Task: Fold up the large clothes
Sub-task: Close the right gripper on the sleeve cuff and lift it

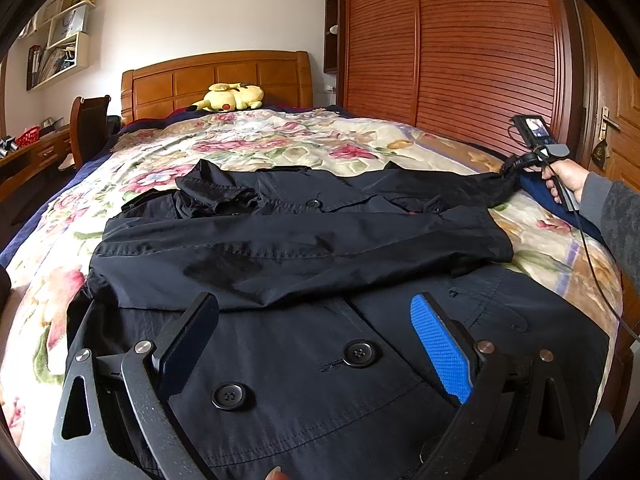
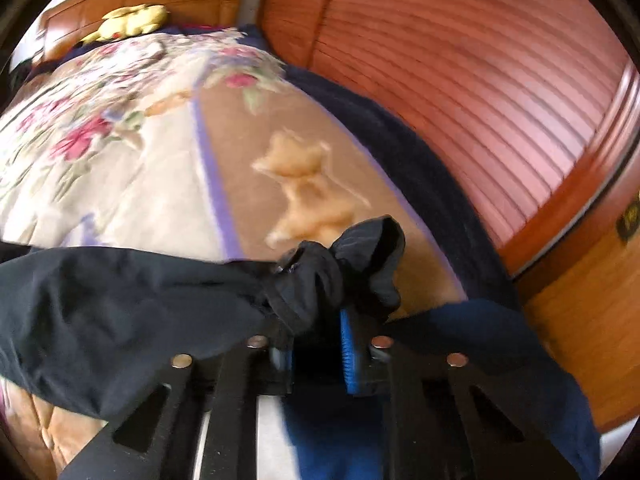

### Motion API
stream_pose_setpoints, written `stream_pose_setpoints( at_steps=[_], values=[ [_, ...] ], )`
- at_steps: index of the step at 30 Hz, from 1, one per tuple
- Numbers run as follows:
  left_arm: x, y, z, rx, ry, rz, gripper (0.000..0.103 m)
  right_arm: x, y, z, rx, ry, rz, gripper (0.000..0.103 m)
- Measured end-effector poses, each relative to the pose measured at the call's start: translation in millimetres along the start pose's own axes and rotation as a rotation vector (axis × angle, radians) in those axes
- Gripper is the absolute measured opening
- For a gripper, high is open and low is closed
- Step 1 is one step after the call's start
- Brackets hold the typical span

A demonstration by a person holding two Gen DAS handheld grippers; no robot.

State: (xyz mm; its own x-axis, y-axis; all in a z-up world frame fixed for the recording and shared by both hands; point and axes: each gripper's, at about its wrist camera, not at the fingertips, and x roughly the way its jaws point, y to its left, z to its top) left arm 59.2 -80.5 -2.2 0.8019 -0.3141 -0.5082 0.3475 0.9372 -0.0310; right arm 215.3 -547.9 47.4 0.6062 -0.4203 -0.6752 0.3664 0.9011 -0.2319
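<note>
lying spread on floral quilted bed (image 1: 280, 140): black buttoned cotton trench coat (image 1: 304, 240); left gripper (image 1: 316, 340) wide apart, holding nothing; right gripper (image 2: 316, 344) clamped on coat's sleeve cuff (image 2: 340, 268).

No legible text, label, brand or number in either view. Small screen (image 1: 535, 127) on the far gripper: content too small to read. Dark tag (image 1: 599, 153) hanging at the door: unreadable.

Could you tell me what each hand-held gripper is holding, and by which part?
The right hand-held gripper clamps the black coat by its sleeve cuff; the left hand-held gripper is open, holding nothing.
</note>
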Motion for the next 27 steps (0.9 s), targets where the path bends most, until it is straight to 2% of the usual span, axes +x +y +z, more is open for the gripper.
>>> stream_pose_setpoints(
  at_steps=[6,12,21,24,27],
  values=[
    [-8.9,-2.2,1.3,0.016,-0.025,0.007,0.097,-69.5,41.2,13.9,-0.059,-0.182,0.049,0.013],
    [-17.8,1.4,2.6,0.036,-0.026,0.029,0.097,-137.9,114.0,12.1,-0.208,-0.282,0.138,0.012],
    [-35.1,22.8,3.9,0.019,-0.041,0.057,0.097,-211.4,234.1,-15.4,-0.411,-0.377,0.304,0.011],
    [-41.0,35.7,2.8,0.007,-0.045,0.073,0.097,-232.5,263.8,-31.8,-0.458,-0.417,0.299,0.011],
    [-46.1,45.7,-0.7,-0.002,-0.037,0.086,0.097,-241.1,287.1,-39.4,-0.478,-0.414,0.350,0.011]
  ],
)
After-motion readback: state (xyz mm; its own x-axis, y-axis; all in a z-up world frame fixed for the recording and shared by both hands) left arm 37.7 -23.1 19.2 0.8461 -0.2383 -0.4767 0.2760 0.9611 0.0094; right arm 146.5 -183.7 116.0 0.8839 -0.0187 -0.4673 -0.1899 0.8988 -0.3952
